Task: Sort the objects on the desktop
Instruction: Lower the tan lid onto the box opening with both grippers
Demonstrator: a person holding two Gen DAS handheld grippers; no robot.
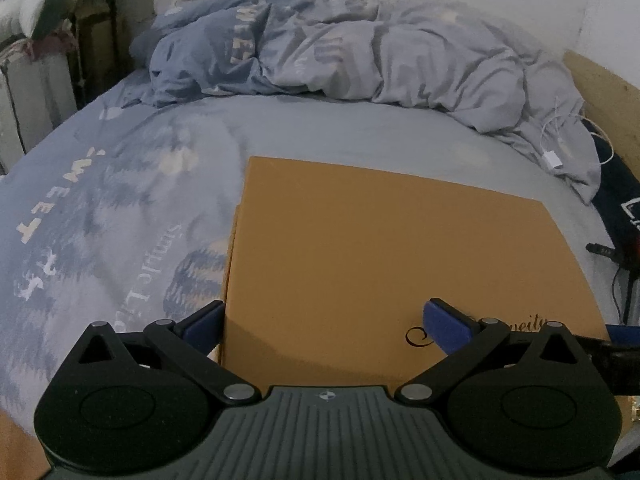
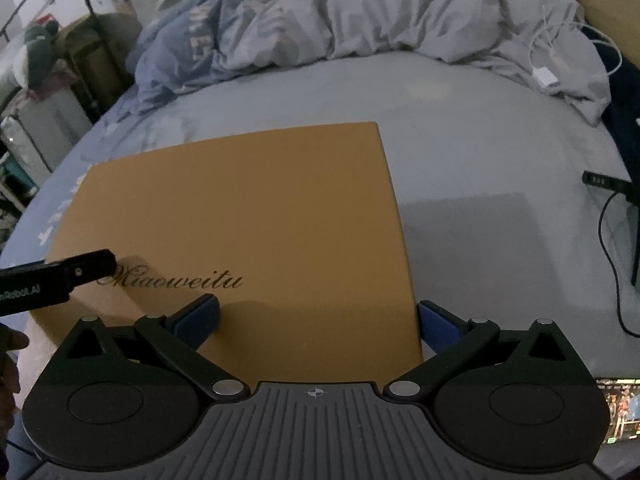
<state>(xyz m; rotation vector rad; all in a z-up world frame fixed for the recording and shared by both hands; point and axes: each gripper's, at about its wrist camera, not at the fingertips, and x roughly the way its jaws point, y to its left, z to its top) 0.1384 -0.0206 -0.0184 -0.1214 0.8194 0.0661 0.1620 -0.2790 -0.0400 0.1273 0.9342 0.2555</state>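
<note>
A flat tan cardboard box [image 1: 384, 272] lies on the bed [image 1: 120, 200], its lid closed and printed near the front edge with dark script reading "Miaoweitu" [image 2: 180, 280]. In the left wrist view the box fills the middle and right of the frame; in the right wrist view it sits to the centre-left, its right edge running down toward the right finger.

The left gripper [image 1: 324, 320] is held low at the near edge of the box with its 2 blue-padded fingers [image 1: 202, 322] spread wide, 1 just outside the box's left side and the other over the lid near the script. They hold nothing. The right gripper [image 2: 318, 318] is likewise spread wide and empty, its left finger over the lid below the script and its right finger [image 2: 438, 326] just beyond the box's right edge. Part of the left gripper's black body shows at the left of the right wrist view, over the box's front corner, with part of a hand [image 2: 10, 356] below it.

The bed wears a blue-grey printed sheet. A crumpled duvet [image 1: 340, 48] is heaped at the far end, well apart from the box. A white charger and cable [image 2: 546, 76] lie on the duvet's right side. Right of the box, black cables [image 2: 608, 240] trail over the sheet, and a lit screen [image 2: 618, 410] shows at the lower right corner.
</note>
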